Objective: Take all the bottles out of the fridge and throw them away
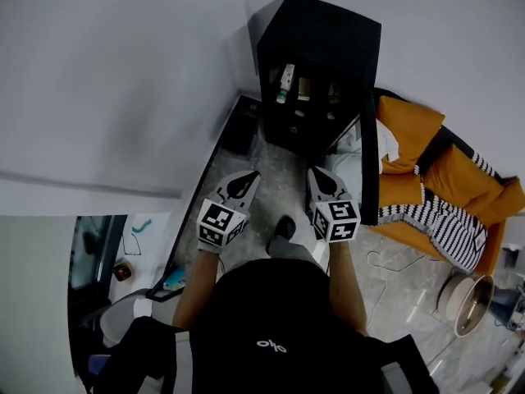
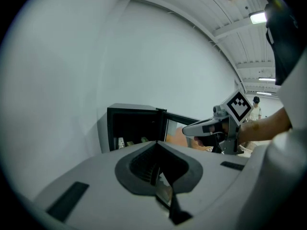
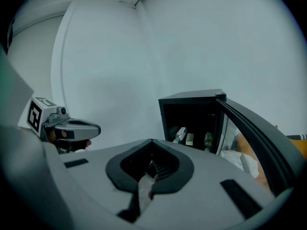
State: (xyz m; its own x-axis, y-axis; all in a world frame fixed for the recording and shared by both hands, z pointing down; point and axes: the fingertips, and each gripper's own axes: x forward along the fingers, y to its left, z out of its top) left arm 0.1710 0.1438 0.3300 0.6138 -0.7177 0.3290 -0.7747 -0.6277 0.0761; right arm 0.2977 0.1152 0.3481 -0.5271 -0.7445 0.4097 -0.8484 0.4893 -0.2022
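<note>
While the person stands facing the far wall, the left gripper (image 1: 248, 176) and the right gripper (image 1: 318, 173) are held side by side ahead of the body, both pointing at the fridge (image 1: 320, 35).

Left gripper: its own view shows the jaws closed together with nothing between them.

Right gripper: its own view likewise shows the jaws fully closed and empty. Neither gripper touches anything.

Fridge: a small black unit standing on the floor (image 1: 283, 183) against the far wall, well apart from both grippers. Its door (image 1: 369, 162) is swung open to the right.

Bottles: the bottles (image 1: 285, 83) are inside the fridge, in a row on its shelf. The right gripper view shows three items there (image 3: 189, 138); the leftmost, white one leans, and the labels cannot be read. No bottle is outside the fridge.

Surroundings: an orange sofa (image 1: 410, 130) sits right of the open door, with a striped blanket (image 1: 443, 216) draped over its near end.
</note>
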